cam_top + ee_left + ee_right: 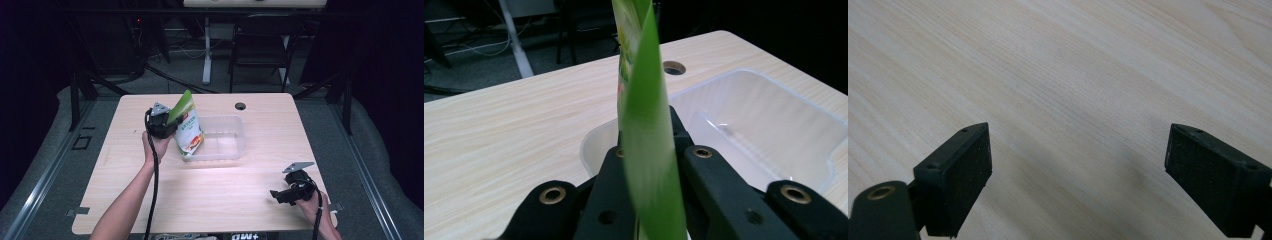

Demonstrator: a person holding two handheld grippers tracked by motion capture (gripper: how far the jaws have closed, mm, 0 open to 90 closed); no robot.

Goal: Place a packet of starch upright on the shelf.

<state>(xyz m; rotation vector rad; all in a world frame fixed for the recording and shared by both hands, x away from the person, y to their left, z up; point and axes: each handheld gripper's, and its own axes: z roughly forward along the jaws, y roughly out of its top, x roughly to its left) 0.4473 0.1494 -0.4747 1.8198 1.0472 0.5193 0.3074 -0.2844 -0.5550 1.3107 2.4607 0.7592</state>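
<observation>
We had the left gripper (167,125) clamped on the green pouch (189,131) over the clear tray (235,145); lower upright, release inside. Right gripper (278,195) jaws wide, idle.

Pouch (189,131) over left rim of tray (225,145); tray mid-table (150,195).

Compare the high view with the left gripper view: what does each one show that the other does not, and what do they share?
High view alone: the right tongs, open above bare wood, and a chair behind the table.

Left gripper view alone: the left tongs shut on the pouch's green edge, seen close.

Both: the green pouch, the clear plastic tray, the table's round hole.
</observation>
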